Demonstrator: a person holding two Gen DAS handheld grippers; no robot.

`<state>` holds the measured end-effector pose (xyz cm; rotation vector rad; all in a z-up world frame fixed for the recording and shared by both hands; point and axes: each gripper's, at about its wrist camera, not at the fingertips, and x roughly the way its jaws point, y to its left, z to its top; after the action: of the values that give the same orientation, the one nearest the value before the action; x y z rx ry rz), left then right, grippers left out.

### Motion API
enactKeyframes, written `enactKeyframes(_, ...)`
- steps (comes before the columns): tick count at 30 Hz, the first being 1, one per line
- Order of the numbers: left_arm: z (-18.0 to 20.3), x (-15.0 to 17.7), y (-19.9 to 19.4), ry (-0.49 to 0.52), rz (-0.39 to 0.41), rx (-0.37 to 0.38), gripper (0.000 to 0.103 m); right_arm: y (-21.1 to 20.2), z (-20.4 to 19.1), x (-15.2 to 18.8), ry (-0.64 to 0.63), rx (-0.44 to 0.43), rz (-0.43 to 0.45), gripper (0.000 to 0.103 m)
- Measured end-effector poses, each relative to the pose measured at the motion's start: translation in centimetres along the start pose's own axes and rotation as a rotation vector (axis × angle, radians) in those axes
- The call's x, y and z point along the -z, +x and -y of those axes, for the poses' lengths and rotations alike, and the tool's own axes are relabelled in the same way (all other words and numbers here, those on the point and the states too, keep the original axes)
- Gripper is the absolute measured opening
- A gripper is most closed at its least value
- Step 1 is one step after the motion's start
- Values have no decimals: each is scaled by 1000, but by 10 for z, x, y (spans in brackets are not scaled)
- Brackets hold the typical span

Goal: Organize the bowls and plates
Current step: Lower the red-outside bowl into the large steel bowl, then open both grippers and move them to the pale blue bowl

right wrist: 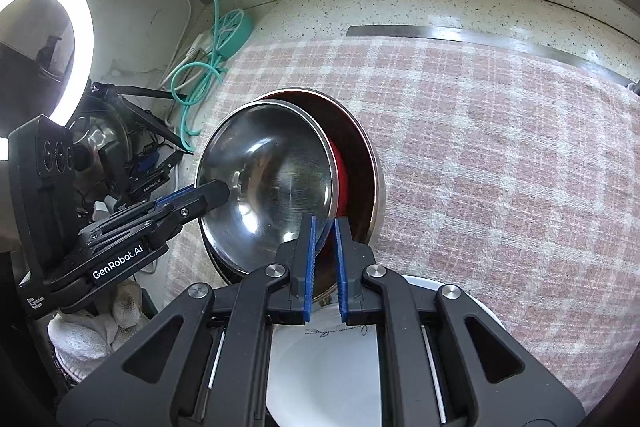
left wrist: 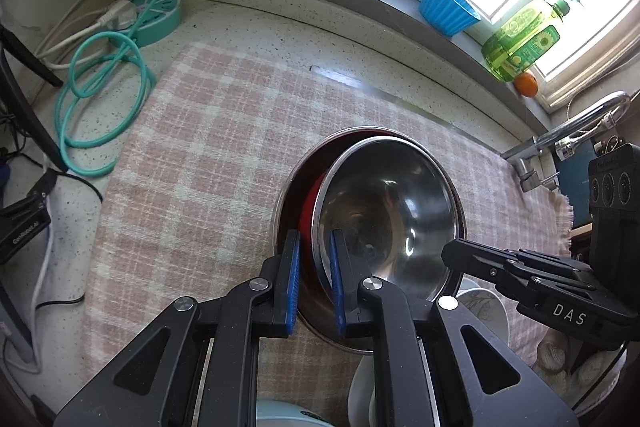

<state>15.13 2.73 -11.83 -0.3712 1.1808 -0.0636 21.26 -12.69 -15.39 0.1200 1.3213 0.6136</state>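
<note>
A shiny steel bowl (left wrist: 384, 203) (right wrist: 268, 179) hangs tilted inside the mouth of a larger steel bowl (left wrist: 287, 195) (right wrist: 370, 163), which stands on the pink checked cloth (left wrist: 208, 147) (right wrist: 500, 167). Something red (left wrist: 310, 211) (right wrist: 343, 163) shows between the two bowls. My left gripper (left wrist: 316, 239) is shut on the smaller bowl's near-left rim and appears in the right wrist view (right wrist: 218, 193) at the bowl's left edge. My right gripper (right wrist: 325, 223) is shut on the opposite rim and appears in the left wrist view (left wrist: 450, 251). Whether the smaller bowl touches the larger one I cannot tell.
A white plate (right wrist: 320, 367) (left wrist: 486, 303) lies under the grippers at the cloth's near edge. A teal power strip (left wrist: 156, 15) with coiled cable lies at the back left. A blue cup (left wrist: 446, 7), a green soap bottle (left wrist: 520, 39), an orange and a faucet (left wrist: 576, 127) stand by the window. A ring light (right wrist: 76, 47) glows far left.
</note>
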Motion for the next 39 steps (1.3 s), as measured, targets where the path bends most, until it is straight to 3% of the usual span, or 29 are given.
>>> enactKeyframes(9, 6, -3, 6, 42, -19, -37, 12, 4, -1, -2, -20, 25, -8, 12)
enactKeyframes(30, 2, -6, 3, 23, -24, -19, 12, 0, -3, 1, -31, 23, -4, 13)
enactKeyframes(39, 2, -8, -11, 11, 0, 12, 13, -19, -3, 1, -19, 7, 38, 22)
